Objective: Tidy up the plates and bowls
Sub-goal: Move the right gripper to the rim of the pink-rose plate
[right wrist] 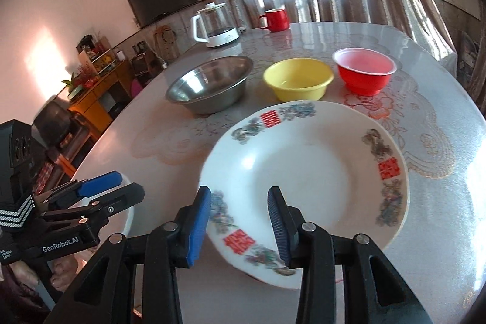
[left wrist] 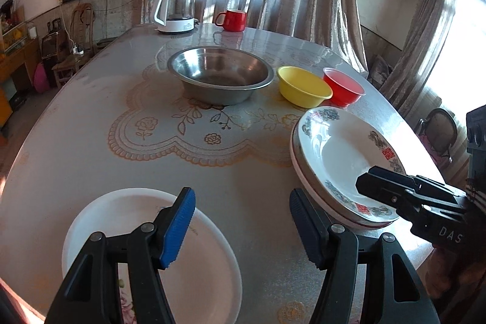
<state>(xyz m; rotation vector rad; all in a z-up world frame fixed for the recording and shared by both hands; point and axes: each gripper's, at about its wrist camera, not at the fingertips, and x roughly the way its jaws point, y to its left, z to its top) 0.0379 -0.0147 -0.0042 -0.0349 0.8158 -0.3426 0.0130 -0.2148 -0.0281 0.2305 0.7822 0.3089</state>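
A white plate with dragon and red-character trim (left wrist: 343, 154) (right wrist: 303, 172) lies on top of another plate at the table's right side. My right gripper (right wrist: 240, 225) (left wrist: 364, 181) is at its near rim. The rim shows between the blue pads, which stand apart from it, so the gripper is open. A plain white plate (left wrist: 121, 214) (right wrist: 129, 214) lies at the near left. My left gripper (left wrist: 243, 226) (right wrist: 129, 185) hangs open above its right edge with nothing between its fingers. Farther back stand a steel bowl (left wrist: 220, 75) (right wrist: 209, 87), a yellow bowl (left wrist: 303, 85) (right wrist: 297, 78) and a red bowl (left wrist: 344, 87) (right wrist: 364, 70).
A glass kettle on a white base (left wrist: 176, 11) (right wrist: 215, 23) and a red mug (left wrist: 232, 19) (right wrist: 275, 15) stand at the far edge of the round table (left wrist: 91, 111) (right wrist: 440, 202). Curtains hang behind. Chairs and cabinets line the room to the left.
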